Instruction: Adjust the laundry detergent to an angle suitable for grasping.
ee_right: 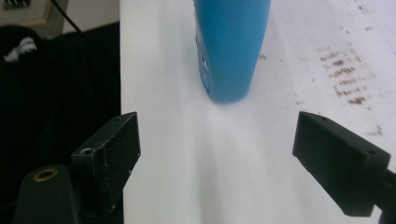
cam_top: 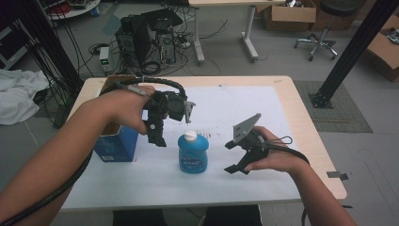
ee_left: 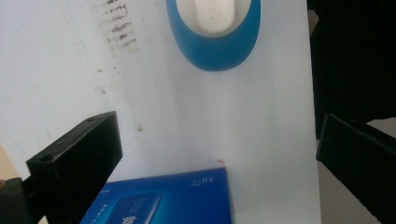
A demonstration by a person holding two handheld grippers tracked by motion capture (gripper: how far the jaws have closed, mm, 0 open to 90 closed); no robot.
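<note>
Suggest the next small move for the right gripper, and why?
Probably ease the right gripper straight forward toward the blue bottle: its jaws are open, the bottle stands upright just ahead between them, not yet enclosed. The left gripper hovers open above.

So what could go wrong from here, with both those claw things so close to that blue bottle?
The blue bottle stands upright and free on the white sheet, tall and narrow. If the open right gripper nudges its side instead of closing around it squarely, it may tip over. The open left gripper hangs just above, between the bottle and the blue box, so a careless drop might knock either. Both grippers converging could also bump each other.
</note>
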